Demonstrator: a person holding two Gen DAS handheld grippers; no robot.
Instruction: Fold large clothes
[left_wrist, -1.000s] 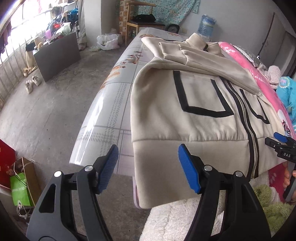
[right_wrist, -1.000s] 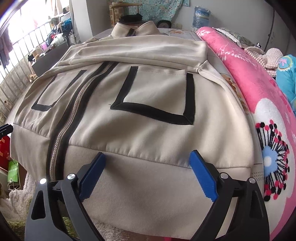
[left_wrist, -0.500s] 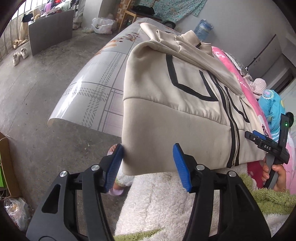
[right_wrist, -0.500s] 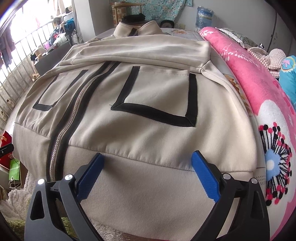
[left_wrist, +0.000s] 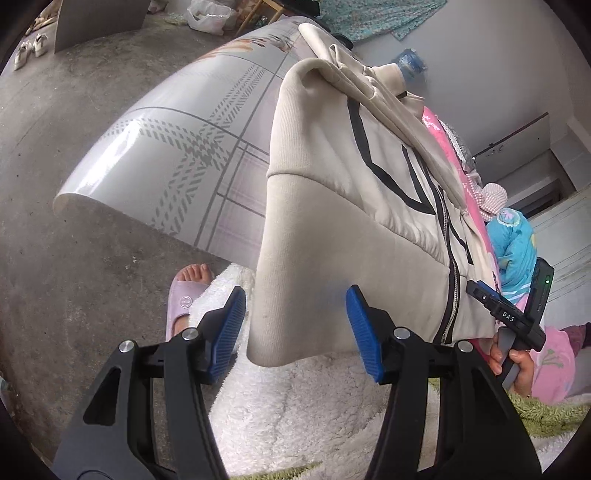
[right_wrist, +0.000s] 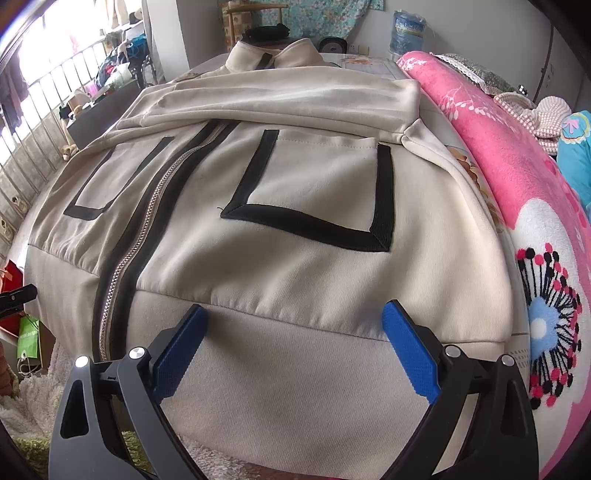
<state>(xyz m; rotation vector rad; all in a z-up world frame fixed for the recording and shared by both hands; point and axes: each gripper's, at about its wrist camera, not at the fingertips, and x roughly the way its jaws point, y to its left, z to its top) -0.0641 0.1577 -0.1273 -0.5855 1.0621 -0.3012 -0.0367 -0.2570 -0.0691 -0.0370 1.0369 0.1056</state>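
Observation:
A beige zip jacket (right_wrist: 295, 229) with black trim and black pocket outlines lies front up on the table, sleeves folded across the chest. Its ribbed hem hangs over the near edge. My left gripper (left_wrist: 295, 328) is open, its blue pads either side of the hem's left corner (left_wrist: 280, 332), not closed on it. My right gripper (right_wrist: 295, 350) is open, held just over the hem band on the right half. The right gripper also shows in the left wrist view (left_wrist: 509, 317), held by a hand.
The table's patterned grey cover (left_wrist: 177, 155) lies bare left of the jacket. A pink floral blanket (right_wrist: 517, 206) runs along the right side. A white fluffy rug (left_wrist: 303, 406) and a slippered foot (left_wrist: 184, 295) are below the table edge. Concrete floor lies to the left.
My left gripper has dropped and swung in toward the hem's left corner, which now sits between its pads. The right gripper has barely moved.

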